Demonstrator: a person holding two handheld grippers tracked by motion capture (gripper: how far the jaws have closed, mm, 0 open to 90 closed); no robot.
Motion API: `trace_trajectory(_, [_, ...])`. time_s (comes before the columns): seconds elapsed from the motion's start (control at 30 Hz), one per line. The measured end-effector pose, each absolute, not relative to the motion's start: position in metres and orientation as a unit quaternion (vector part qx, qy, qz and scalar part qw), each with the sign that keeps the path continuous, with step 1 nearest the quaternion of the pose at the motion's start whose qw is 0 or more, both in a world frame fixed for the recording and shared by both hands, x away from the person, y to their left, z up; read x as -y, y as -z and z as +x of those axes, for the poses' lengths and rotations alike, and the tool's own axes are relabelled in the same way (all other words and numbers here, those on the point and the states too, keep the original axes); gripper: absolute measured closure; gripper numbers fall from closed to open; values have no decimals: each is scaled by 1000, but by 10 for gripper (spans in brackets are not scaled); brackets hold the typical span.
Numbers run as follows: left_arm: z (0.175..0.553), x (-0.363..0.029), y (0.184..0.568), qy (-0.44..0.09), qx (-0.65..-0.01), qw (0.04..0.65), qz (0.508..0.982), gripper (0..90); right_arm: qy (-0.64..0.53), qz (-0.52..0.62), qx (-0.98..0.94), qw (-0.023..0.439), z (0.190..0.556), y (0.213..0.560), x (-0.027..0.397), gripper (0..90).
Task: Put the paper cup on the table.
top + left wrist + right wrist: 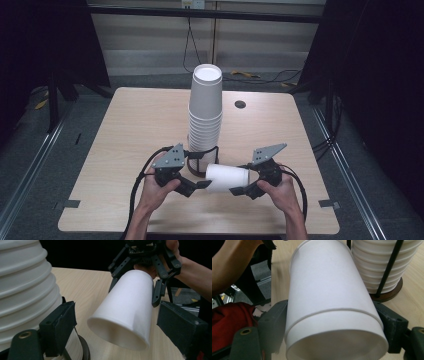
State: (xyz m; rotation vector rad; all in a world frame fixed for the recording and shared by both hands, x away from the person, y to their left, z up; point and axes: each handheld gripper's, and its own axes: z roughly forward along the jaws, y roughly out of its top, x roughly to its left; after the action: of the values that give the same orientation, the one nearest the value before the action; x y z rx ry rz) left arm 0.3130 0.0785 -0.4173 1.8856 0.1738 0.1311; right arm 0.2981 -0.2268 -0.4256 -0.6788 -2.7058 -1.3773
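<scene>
Right tongs (pixel 240 190) clamp white cup (pixel 227 178) — left tongs (pixel 198 186) off it.

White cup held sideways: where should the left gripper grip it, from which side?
The white cup by its wide open end, from the side facing the left gripper; the right gripper clamps the narrower end, and that wide end lies between open jaws.
</scene>
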Motion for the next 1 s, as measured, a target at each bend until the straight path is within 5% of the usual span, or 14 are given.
trace_trajectory(1.0, [301, -78, 442, -50, -124, 622, 772, 154, 582, -240, 777, 8, 290, 454, 241, 218])
